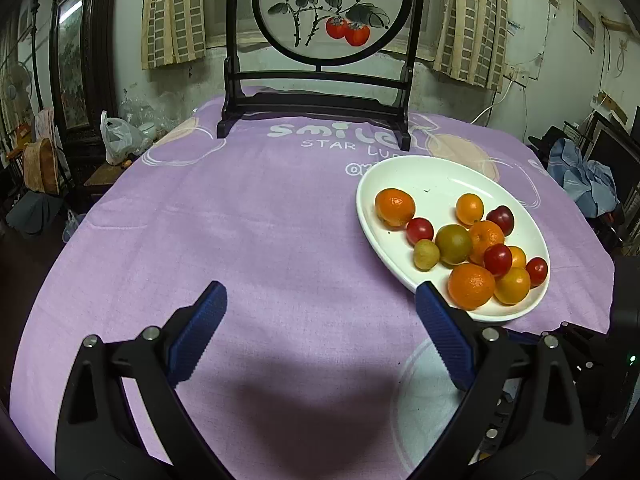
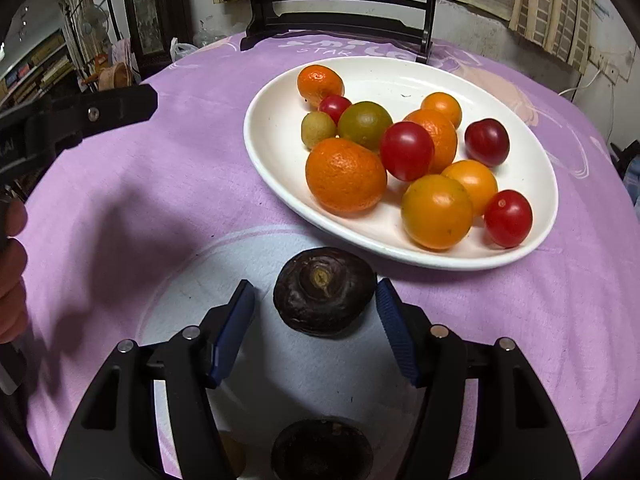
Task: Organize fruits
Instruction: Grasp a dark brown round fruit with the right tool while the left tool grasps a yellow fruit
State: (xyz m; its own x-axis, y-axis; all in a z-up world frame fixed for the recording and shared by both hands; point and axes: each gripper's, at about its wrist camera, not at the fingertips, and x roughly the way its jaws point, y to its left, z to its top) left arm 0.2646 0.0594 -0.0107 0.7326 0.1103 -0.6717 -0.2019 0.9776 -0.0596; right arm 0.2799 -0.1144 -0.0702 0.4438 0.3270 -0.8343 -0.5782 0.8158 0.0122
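Dark water chestnut (image 2: 324, 290) on purple tablecloth (image 1: 260, 208) — curtained window (image 1: 174, 12) behind.

Table (image 1: 280, 216) covered with a purple printed cloth. At top centre of the left view, a dark wooden stand (image 1: 320, 92) carries a round painted screen (image 1: 332, 4) showing red fruit. Behind it, a stained pale wall (image 1: 532, 92) with checked curtains (image 1: 174, 12) at upper left and upper right. Dark cabinet (image 1: 80, 60) at left, white plastic bag (image 1: 118, 138) beside it. Crumpled blue cloth (image 1: 584, 178) at right edge. Lighting dim, artificial.
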